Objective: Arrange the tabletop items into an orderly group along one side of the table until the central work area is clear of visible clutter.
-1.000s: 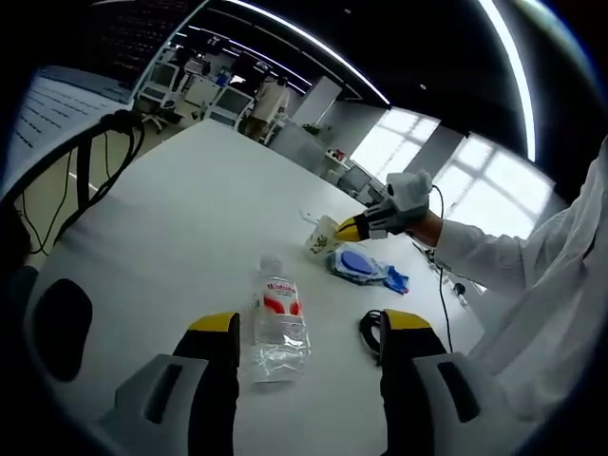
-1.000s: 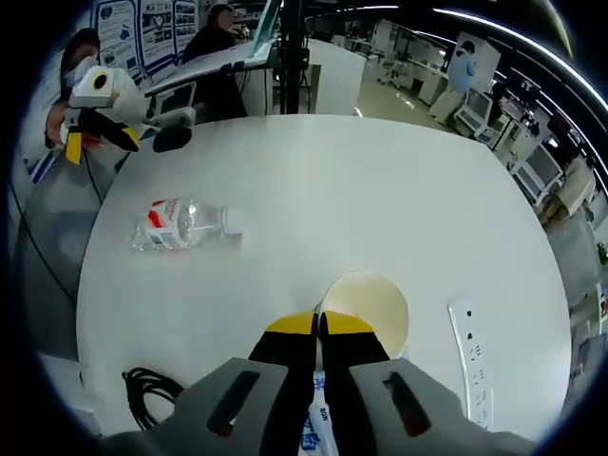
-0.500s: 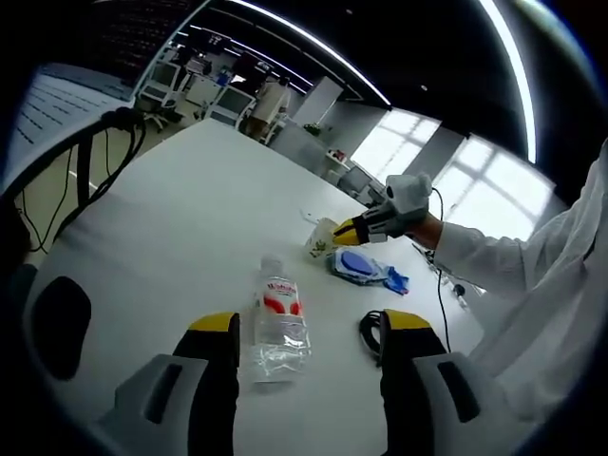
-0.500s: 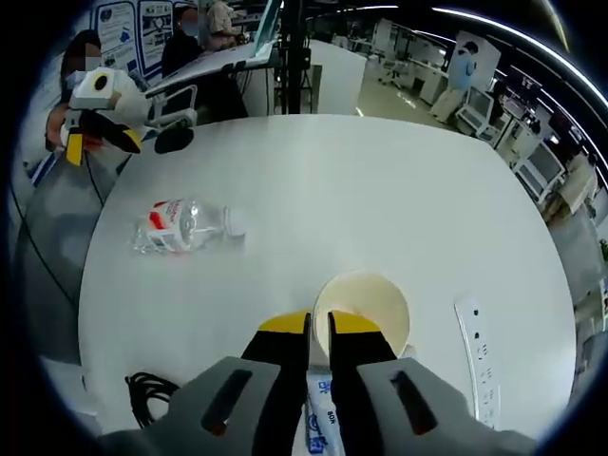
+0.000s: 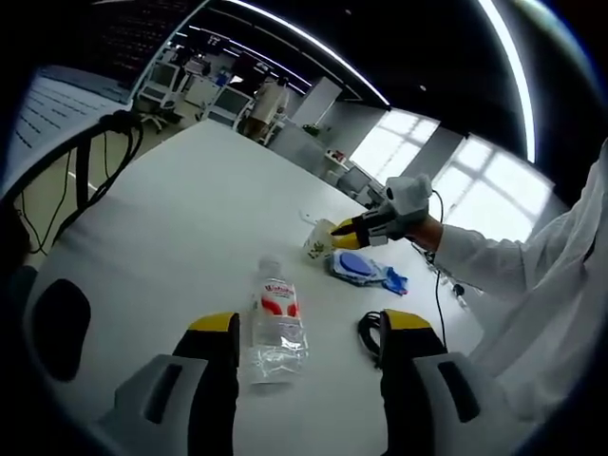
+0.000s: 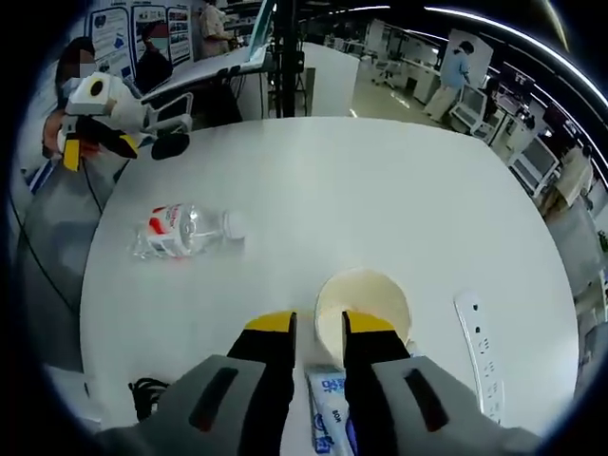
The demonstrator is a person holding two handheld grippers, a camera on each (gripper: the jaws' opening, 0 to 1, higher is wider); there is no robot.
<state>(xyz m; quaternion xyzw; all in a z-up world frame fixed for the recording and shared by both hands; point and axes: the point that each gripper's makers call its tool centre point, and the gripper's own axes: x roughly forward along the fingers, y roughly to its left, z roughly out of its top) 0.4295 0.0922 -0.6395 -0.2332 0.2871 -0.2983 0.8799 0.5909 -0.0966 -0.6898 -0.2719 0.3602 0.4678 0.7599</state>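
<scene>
Straddling the paper cup [image 6: 362, 306] rim, my right hand-held gripper [image 6: 318, 325] stands part-open, gripping nothing; left hand-held gripper [image 5: 309, 328] wide open, empty, above the bottle [image 5: 275, 319]. Withdraw straight, avoid tipping.

Clear glossy plastic bottle [image 6: 183, 231], matt paper cup [image 6: 363, 306] — smooth white table [image 6: 380, 190]

Beyond the white bench [image 5: 190, 218] lies an open office: bright windows [image 5: 446, 180], long ceiling light strips [image 5: 313, 43], desks with monitors [image 6: 470, 109], wall posters [image 6: 109, 28].
</scene>
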